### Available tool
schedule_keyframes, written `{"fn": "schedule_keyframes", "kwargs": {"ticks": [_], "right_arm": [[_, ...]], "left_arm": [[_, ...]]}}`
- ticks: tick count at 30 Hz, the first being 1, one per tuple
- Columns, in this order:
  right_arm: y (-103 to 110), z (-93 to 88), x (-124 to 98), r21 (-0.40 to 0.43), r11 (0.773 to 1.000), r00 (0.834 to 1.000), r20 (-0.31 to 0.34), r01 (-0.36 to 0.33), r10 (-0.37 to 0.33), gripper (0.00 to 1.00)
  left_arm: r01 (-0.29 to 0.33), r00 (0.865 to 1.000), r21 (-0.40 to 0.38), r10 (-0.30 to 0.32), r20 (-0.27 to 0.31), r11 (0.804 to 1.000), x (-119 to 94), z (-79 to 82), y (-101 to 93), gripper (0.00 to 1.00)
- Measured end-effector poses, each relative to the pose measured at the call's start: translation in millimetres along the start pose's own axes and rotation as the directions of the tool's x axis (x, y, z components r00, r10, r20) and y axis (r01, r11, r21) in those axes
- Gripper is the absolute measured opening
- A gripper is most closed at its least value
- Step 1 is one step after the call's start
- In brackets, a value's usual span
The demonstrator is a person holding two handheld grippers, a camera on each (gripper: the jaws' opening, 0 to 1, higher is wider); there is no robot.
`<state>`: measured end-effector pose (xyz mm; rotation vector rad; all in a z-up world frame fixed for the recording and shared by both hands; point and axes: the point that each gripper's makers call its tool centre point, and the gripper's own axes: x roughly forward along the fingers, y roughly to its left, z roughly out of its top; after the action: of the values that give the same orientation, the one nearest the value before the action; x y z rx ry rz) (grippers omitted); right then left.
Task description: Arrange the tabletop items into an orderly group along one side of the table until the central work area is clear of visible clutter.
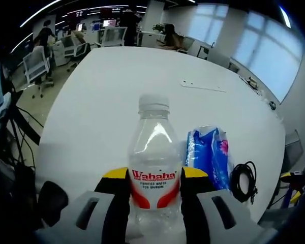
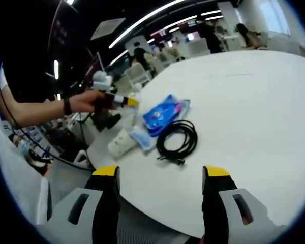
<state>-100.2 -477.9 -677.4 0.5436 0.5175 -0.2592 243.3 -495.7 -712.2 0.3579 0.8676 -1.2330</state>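
Note:
A clear Wahaha water bottle (image 1: 153,137) with a white cap and a red-and-white label stands between the yellow-tipped jaws of my left gripper (image 1: 155,175), which is shut on it at label height. Right of the bottle a blue packet (image 1: 208,152) lies on the white table (image 1: 117,96), with a coiled black cable (image 1: 243,180) beside it. My right gripper (image 2: 161,173) hangs open over the table's near edge, a short way from the cable (image 2: 179,138) and the blue packet (image 2: 162,114). A hand holds the left gripper (image 2: 123,101) at the left.
A white cup-like item (image 2: 119,143) and a pale plastic wrapper (image 2: 141,134) lie at the table's edge by the packet. A flat white strip (image 1: 202,86) lies farther out on the table. Office chairs (image 1: 35,66) and desks stand beyond it.

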Motion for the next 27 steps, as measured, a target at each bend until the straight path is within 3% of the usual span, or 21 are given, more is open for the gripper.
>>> {"fn": "schedule_keyframes", "kwargs": {"ticks": [27], "right_arm": [[13.4, -1.3, 10.8, -0.018, 0.999, 0.999, -0.011, -0.037, 0.036, 0.64]], "left_arm": [[-0.025, 0.997, 0.016, 0.024, 0.068, 1.0, -41.5, -13.3, 1.3, 0.37]]}}
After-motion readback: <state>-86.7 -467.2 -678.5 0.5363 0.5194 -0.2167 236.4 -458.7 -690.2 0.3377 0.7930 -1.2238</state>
